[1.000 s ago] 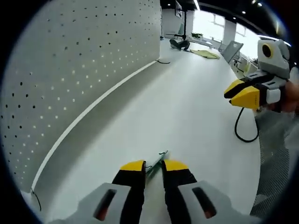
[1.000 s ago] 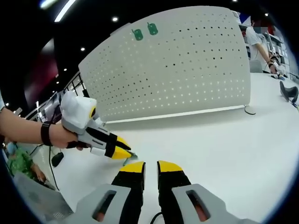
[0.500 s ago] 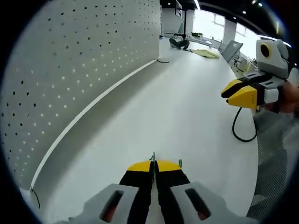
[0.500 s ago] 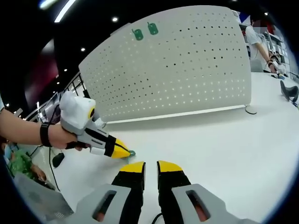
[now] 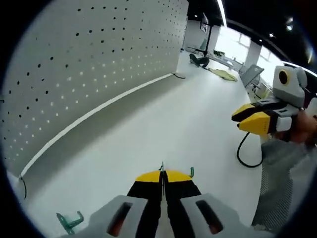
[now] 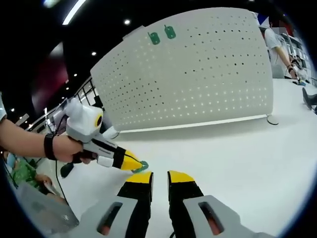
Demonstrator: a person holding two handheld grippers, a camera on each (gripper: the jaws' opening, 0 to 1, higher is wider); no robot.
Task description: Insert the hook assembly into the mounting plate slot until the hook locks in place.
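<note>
Two yellow-tipped tongs are hovering above the white table (image 5: 148, 129): left gripper (image 5: 163, 174) clenching a small green metal hook (image 6: 140, 165), right gripper (image 6: 160, 174) angling beside it, released.

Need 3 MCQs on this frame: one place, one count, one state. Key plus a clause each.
1. Where does the spare green hook lie in the left gripper view?
A. on the table by the pegboard's base
B. hung on the pegboard
C. in the right gripper

2. How many green hooks hang at the top of the pegboard?
A. none
B. two
C. five

3. How stands the left gripper?
A. wide open
B. shut on a green hook
C. lying on the table

A: it rests flat on the white table.
B: a pair sits side by side.
B: green hook tips poke past the closed jaws.
</note>
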